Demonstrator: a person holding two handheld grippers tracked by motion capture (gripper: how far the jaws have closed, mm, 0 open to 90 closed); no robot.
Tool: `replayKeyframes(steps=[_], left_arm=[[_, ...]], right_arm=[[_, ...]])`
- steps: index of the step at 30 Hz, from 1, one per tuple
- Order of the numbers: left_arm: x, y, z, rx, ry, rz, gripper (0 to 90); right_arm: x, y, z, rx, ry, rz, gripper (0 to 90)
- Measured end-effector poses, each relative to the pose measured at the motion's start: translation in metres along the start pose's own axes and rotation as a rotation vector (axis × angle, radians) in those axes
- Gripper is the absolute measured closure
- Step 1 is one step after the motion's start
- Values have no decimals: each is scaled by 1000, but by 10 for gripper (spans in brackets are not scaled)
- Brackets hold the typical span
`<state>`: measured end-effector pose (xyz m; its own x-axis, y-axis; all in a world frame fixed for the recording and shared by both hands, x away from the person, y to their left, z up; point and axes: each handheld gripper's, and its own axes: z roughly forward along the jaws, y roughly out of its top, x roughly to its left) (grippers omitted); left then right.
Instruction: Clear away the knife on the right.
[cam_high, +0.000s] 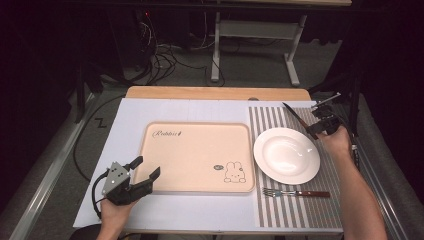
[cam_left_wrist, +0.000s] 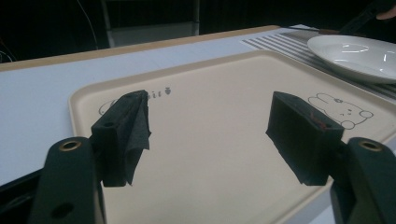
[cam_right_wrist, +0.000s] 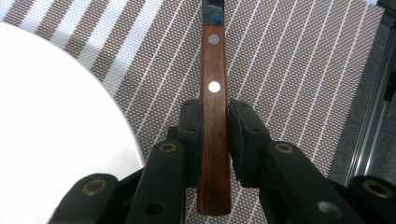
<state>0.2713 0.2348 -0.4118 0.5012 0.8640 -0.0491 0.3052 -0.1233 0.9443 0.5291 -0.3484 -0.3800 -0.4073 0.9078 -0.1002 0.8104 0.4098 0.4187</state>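
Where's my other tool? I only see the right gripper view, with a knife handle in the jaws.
Observer: The left tool is open at the tray's near left corner, holding nothing.
Operator: Is there a fork anywhere?
Observer: Yes, a fork lies on the striped mat, on your side of the plate.
Operator: Where does my knife point?
Observer: The knife points away from you and to the left, past the plate's far edge.
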Motion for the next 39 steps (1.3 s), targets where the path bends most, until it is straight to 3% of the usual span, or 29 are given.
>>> replayKeyframes(steps=[10, 17, 20, 21, 39], left_arm=[[0, 0, 1, -1, -13, 2, 300], [3, 0, 4, 6, -31, 3, 302], [2, 0, 3, 9, -28, 14, 302], [1, 0, 3, 9, -22, 35, 302], [1, 1, 2, 7, -25, 36, 304]], right_arm=[[16, -5, -28, -74, 23, 4, 776], [29, -16, -37, -84, 44, 20, 776], [34, -20, -40, -89, 50, 17, 776], [38, -23, -44, -95, 58, 16, 776], [72, -46, -62, -132, 99, -35, 776]])
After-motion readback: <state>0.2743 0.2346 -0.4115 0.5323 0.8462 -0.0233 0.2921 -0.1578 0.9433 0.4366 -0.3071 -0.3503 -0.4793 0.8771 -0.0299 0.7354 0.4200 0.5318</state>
